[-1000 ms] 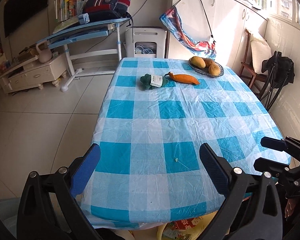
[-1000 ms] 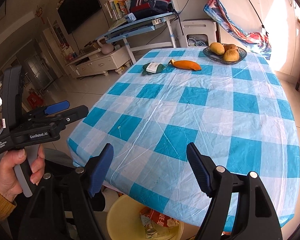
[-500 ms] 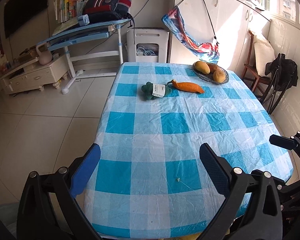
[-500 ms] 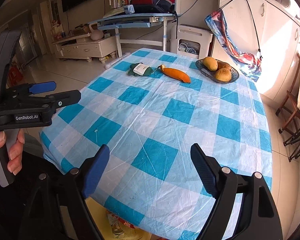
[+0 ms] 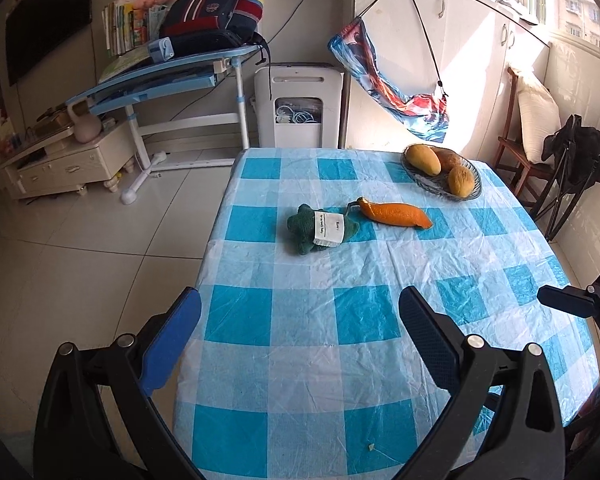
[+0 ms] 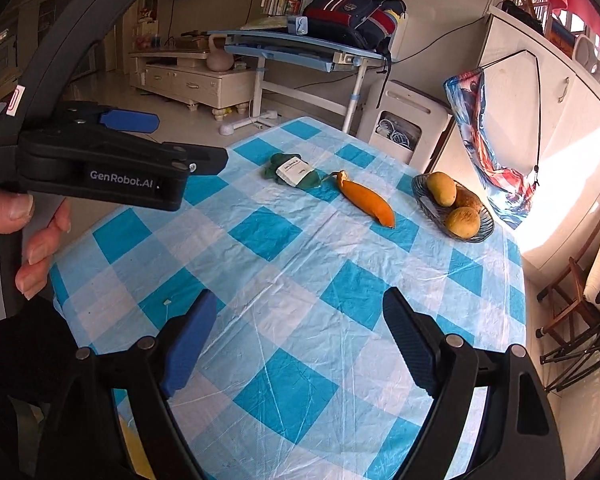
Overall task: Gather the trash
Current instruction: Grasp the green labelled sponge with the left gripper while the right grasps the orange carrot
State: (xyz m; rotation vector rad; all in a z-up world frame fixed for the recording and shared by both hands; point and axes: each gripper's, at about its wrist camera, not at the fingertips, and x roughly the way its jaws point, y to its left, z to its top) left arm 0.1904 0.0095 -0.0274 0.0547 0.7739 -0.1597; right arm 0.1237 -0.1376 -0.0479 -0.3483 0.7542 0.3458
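Left wrist view: the left gripper point(image 5: 300, 332) has its jaws spread wide, holding nothing; a tiny scrap point(image 5: 371, 447), possibly paper, lies on the checked tablecloth point(image 5: 340, 264) beneath them.

Right wrist view: the right gripper point(image 6: 296, 336) is likewise released and empty, the scrap point(image 6: 166, 302) just left of its left jaw.

the near half of the blue-and-white checked plastic tablecloth point(image 5: 340, 360) lies bare except a tiny pale scrap point(image 5: 371, 446); farther on, a green plush toy point(image 5: 312, 232), an orange peel point(image 5: 396, 214) and a glass fruit bowl point(image 5: 470, 190) block the far end
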